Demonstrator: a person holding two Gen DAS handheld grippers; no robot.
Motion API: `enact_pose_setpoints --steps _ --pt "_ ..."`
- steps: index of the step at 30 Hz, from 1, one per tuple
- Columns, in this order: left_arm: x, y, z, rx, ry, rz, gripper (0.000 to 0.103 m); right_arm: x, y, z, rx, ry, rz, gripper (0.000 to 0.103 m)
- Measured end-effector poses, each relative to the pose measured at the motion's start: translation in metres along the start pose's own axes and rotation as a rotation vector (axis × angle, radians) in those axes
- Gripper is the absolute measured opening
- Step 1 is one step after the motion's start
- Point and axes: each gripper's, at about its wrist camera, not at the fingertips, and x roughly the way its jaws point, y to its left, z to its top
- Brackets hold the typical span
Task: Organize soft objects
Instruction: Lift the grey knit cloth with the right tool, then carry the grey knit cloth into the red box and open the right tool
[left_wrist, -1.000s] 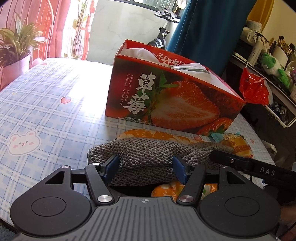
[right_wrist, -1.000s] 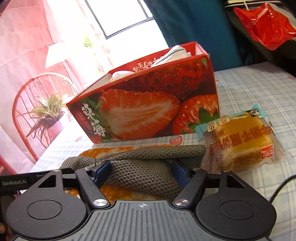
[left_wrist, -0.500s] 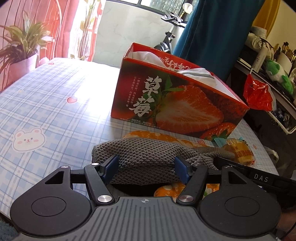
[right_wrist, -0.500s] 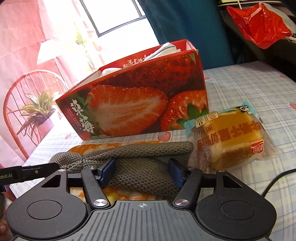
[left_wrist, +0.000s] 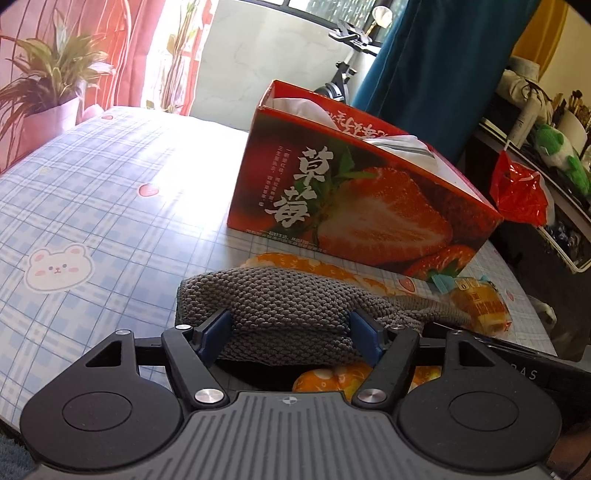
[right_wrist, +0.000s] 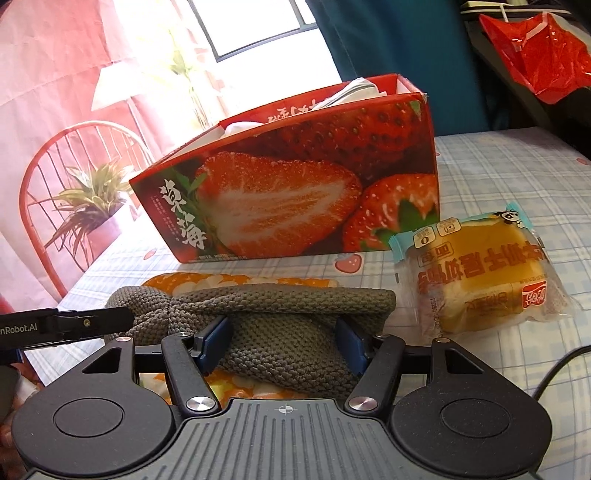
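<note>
A grey knitted cloth (left_wrist: 280, 295) lies folded on an orange patterned cloth (left_wrist: 288, 263) on the table. My left gripper (left_wrist: 290, 328) is shut on one end of the grey cloth. My right gripper (right_wrist: 282, 341) is shut on the other end of the grey cloth (right_wrist: 273, 317), over the orange cloth (right_wrist: 207, 280). A red strawberry box (left_wrist: 354, 206) with white fabric inside stands just behind; it also shows in the right wrist view (right_wrist: 295, 199). The left gripper's side (right_wrist: 62, 326) shows at the left of the right wrist view.
A wrapped bread bun (right_wrist: 480, 277) lies right of the cloth, near the box; it also shows in the left wrist view (left_wrist: 480, 302). The blue plaid tablecloth (left_wrist: 92, 206) spreads to the left. A potted plant (left_wrist: 48, 92) and red chair (right_wrist: 66, 177) stand beyond the table. A red plastic bag (left_wrist: 521, 192) hangs right.
Both grippers have lifted the grey cloth slightly and drawn back from the box; they remain shut on it. The bun and box have not moved.
</note>
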Motion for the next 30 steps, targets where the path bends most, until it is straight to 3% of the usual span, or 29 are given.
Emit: enact_pose_setpoints --steps 5,14,16,17,24,30 --pt "-0.003 -0.001 -0.001 0.025 -0.014 -0.015 0.061 0.001 -0.001 0.0 0.012 0.009 0.015 0.058" --pt "-0.01 -0.015 -0.003 0.124 -0.042 -0.013 0.04 -0.004 0.005 0.001 -0.023 0.005 0.072 0.027" --pt "-0.014 -0.021 -0.003 0.16 -0.057 -0.001 0.032 -0.008 0.007 0.002 -0.031 -0.011 0.08 0.015" --pt "-0.017 -0.024 -0.002 0.177 -0.069 0.001 0.028 -0.011 0.009 0.003 -0.043 -0.027 0.086 0.014" --pt "-0.038 -0.035 0.006 0.238 -0.173 0.034 0.027 -0.035 0.03 0.01 -0.168 -0.169 0.097 0.014" --pt "-0.039 -0.037 0.009 0.238 -0.178 0.004 0.026 -0.035 0.029 0.015 -0.154 -0.167 0.092 0.014"
